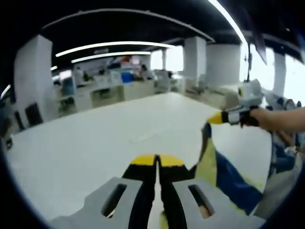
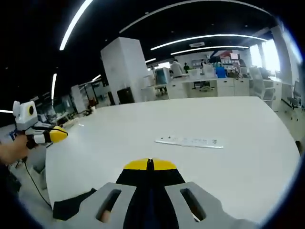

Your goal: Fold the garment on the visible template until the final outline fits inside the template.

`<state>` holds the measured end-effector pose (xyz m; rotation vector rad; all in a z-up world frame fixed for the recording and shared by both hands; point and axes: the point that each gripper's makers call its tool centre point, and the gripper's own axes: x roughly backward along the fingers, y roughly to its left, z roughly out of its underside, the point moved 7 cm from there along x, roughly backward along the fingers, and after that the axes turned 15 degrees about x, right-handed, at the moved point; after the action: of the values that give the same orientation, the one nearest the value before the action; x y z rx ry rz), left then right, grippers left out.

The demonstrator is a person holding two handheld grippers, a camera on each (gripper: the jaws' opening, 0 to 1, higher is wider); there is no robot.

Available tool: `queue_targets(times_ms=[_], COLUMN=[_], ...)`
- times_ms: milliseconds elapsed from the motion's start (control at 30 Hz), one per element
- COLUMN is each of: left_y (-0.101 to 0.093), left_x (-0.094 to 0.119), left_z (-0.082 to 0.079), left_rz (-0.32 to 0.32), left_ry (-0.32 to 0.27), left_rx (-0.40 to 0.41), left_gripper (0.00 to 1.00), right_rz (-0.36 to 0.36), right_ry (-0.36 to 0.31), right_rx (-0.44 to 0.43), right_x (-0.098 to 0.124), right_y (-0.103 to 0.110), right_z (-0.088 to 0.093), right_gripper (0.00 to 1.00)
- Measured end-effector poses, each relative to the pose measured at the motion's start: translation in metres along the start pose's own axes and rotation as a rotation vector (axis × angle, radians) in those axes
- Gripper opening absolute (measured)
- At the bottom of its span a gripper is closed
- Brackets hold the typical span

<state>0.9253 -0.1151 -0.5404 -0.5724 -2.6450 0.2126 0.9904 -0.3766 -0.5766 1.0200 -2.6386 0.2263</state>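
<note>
The garment point(image 1: 224, 176), blue and yellow cloth, hangs off the white table's right side in the left gripper view. Its top corner is pinched in my right gripper point(image 1: 213, 119), which a hand holds up on the right. In the right gripper view that gripper's point(image 2: 150, 164) yellow tips are pressed together, and a dark piece of the garment point(image 2: 71, 207) shows under its left jaw. My left gripper point(image 1: 156, 160) is shut, with the cloth just beside its right jaw. It also shows held up over the table's left edge as the left gripper point(image 2: 56, 135).
The wide white table point(image 2: 228, 181) spreads ahead in both views. A pale clear strip point(image 2: 190, 141) lies flat near its middle, and a faint strip point(image 1: 140, 138) shows ahead of the left jaws. Desks, pillars and people stand far behind. A thin cable point(image 2: 29, 183) hangs at the left.
</note>
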Motion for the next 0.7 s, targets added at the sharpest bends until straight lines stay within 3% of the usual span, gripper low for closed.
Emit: queue_targets(times_ms=[500, 700], left_y=[-0.013, -0.019], left_x=[-0.039, -0.044], left_z=[0.021, 0.022], left_rz=[0.063, 0.079], left_ry=[0.089, 0.092], left_rx=[-0.001, 0.003], left_gripper=[0.00, 0.00], right_rz=[0.003, 0.013], right_ry=[-0.008, -0.004], right_rx=[-0.019, -0.024], right_x=[0.000, 0.000], right_y=[-0.004, -0.007], right_z=[0.003, 0.007], right_gripper=[0.01, 0.01])
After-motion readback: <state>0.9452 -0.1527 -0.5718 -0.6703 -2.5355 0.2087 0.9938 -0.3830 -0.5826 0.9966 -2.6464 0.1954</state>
